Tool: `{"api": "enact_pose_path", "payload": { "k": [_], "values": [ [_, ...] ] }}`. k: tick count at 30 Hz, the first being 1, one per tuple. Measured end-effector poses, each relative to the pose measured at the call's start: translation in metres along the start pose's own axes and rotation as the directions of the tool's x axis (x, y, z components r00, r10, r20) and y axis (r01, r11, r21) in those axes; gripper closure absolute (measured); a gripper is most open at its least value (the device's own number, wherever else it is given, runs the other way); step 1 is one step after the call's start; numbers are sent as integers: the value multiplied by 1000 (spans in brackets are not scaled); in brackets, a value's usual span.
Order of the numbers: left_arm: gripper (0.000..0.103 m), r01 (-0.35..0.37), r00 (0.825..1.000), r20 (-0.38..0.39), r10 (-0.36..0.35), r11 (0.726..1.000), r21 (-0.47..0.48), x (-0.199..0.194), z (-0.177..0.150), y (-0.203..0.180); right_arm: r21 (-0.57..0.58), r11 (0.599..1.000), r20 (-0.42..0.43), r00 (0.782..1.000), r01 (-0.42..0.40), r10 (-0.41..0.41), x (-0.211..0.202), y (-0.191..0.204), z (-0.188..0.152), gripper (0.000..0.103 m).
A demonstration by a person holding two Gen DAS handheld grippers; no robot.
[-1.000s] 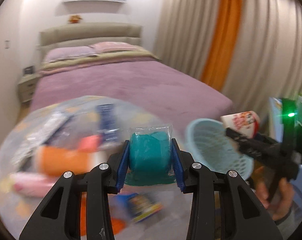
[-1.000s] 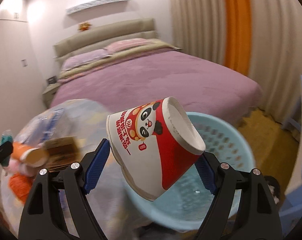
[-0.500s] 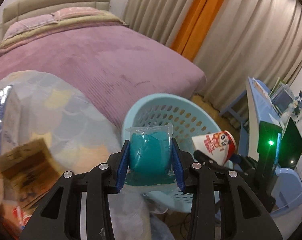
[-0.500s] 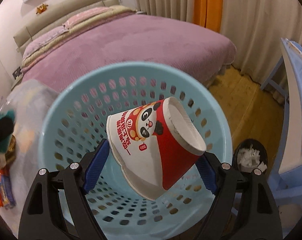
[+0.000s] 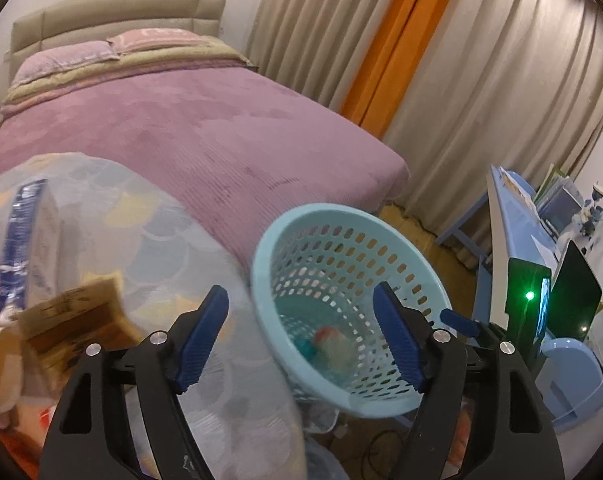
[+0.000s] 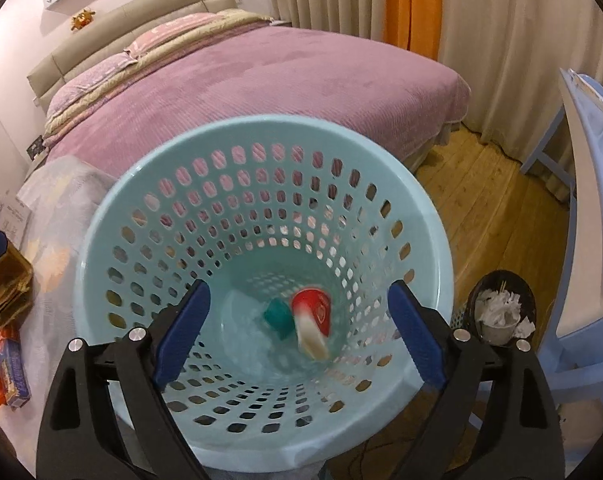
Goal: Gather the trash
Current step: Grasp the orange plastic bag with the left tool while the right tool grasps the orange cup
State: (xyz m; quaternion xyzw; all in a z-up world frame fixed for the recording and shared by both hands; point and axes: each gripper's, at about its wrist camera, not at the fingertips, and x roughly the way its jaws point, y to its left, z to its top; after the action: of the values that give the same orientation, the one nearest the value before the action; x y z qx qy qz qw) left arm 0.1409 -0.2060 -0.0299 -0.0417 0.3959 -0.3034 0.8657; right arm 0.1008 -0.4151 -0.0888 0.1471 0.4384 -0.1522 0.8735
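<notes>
Dropping trash into the pale blue basket (image 5: 343, 216)

Left wrist view: left tongs (image 5: 301, 342) spread wide, empty, above the basket rim. Right wrist view: right tongs (image 6: 299, 334) likewise apart, empty; red paper cup (image 6: 313, 320) and teal packet (image 6: 278, 314) lie at the basket bottom, likely light and crushable, best pinched by the sides.

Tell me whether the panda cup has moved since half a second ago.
Yes. The panda cup has dropped out of the open right gripper to the bottom of the blue basket, beside the teal packet.
</notes>
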Motion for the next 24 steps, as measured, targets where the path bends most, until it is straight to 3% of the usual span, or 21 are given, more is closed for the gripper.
{"api": "enact_pose_path", "payload": {
  "k": [8,13,19,24],
  "values": [
    [21,-54,994,91,57,998,-35,-57,-13,17,-55,994,80,992,-92,96,-39,32,0,17],
    [18,-133,977,156,144,988,-77,-105,-27,37,-159,976,158,972,-151,176,-74,71,-2,17],
    [17,-244,941,195,276,954,-173,-156,-48,76,-304,920,198,929,-247,314,-107,124,-13,17],
    [16,-335,907,180,380,912,-236,-182,-72,106,-410,855,176,892,-318,416,-121,169,-24,17]
  ]
}}
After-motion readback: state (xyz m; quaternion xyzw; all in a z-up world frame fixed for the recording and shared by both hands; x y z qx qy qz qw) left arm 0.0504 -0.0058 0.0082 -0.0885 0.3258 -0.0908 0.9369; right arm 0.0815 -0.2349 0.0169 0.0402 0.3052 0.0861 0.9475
